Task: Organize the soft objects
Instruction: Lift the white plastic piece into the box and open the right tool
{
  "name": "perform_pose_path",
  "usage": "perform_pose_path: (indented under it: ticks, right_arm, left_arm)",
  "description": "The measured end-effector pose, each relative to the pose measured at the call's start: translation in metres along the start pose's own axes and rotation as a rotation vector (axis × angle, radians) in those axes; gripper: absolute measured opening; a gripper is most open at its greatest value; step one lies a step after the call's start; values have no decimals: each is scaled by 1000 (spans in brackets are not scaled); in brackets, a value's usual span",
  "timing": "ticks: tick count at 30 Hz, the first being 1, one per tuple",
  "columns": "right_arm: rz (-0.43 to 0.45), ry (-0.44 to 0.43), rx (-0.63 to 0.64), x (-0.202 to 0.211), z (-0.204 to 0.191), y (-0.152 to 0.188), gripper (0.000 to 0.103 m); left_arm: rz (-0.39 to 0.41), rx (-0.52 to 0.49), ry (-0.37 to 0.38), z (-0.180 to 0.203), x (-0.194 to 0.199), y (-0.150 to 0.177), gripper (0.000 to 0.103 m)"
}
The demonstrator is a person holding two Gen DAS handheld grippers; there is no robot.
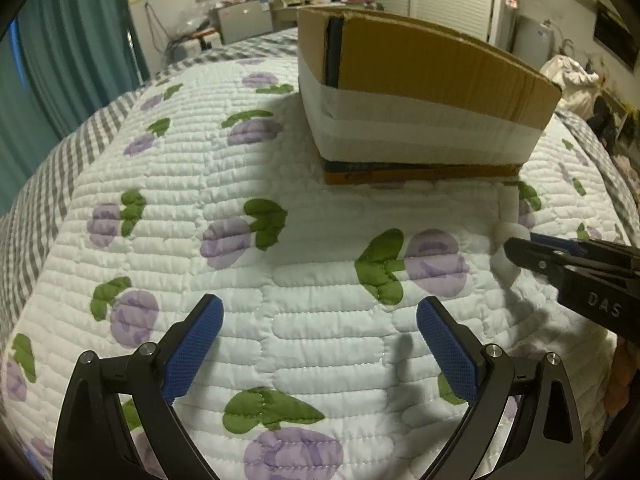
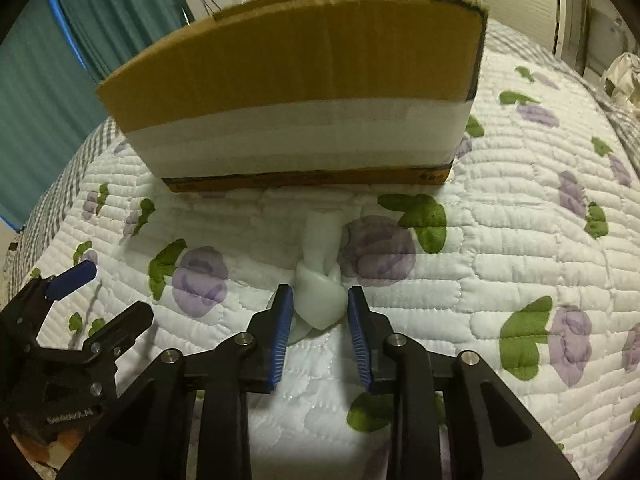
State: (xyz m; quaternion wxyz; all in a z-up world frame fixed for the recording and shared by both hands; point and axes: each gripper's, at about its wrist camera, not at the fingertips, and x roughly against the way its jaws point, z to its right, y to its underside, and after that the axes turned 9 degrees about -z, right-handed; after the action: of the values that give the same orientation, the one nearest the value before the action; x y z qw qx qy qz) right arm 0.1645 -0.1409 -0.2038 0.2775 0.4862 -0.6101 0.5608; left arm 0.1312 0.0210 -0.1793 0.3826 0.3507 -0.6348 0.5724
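A pale white knotted soft object lies on the quilted bed in front of a cardboard box. In the right wrist view my right gripper has its blue pads on both sides of the object's near end, touching or nearly touching it. The object also shows in the left wrist view, partly hidden by the right gripper. My left gripper is open wide and empty over the quilt, left of the object; it also shows in the right wrist view. The box stands behind.
The white quilt with purple and green flowers covers the bed. A grey checked sheet borders it. Teal curtains hang at the left. Furniture and clutter stand beyond the bed.
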Motion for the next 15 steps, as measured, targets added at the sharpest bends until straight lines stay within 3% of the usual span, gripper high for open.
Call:
perform_pose_path:
  ticks: [9,15]
  right_arm:
    - [128,-9,53,61,-22,15,23]
    - [242,-1,100,122,-40,4,23]
  left_arm:
    - [85,9,3,-8,47,-5,99]
    - [205,16,0,-15,101,-19,99]
